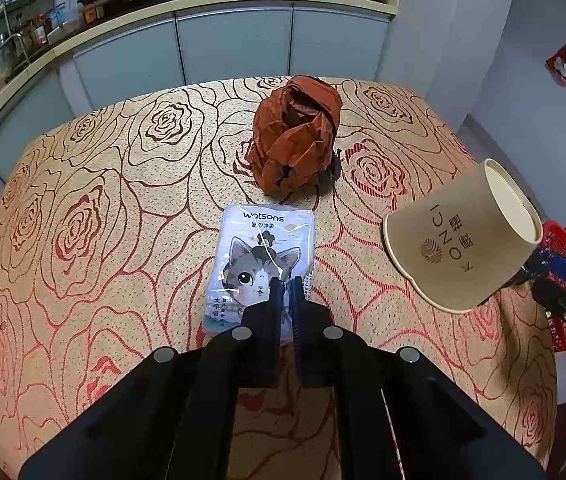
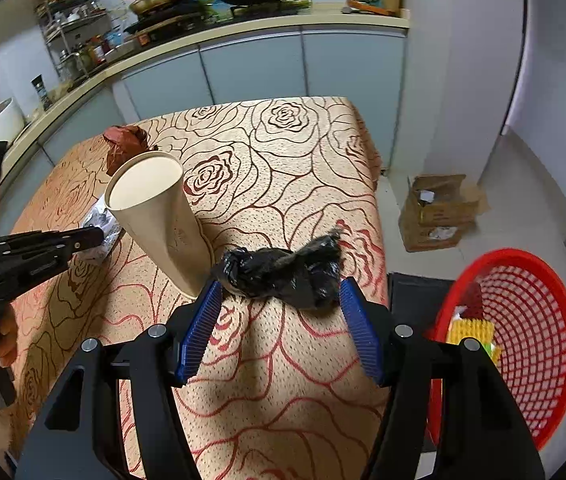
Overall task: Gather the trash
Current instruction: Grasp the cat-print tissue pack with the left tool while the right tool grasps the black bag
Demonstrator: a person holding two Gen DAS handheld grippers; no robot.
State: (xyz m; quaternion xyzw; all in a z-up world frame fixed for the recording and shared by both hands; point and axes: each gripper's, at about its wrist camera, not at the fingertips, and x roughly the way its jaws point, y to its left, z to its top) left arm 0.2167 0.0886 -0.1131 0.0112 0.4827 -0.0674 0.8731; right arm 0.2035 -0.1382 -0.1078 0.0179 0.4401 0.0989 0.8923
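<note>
Left gripper (image 1: 287, 286): jaws are pinching shut on the near corner of the tissue pack (image 1: 261, 268), which is lying on the rose-patterned tablecloth (image 1: 103, 220).
Right gripper (image 2: 281, 304): jaws are standing open, flanking the black crumpled bag (image 2: 283, 270) without pressing it.
Right view only: red basket (image 2: 531, 320) is sitting on the floor beside the table; cardboard box (image 2: 439, 212) is lying farther off.
Writing: pack is reading "watsons"; paper cup (image 1: 463, 240) is showing "KONCI".
Far: crumpled brown paper (image 1: 297, 132) is resting behind the pack.
</note>
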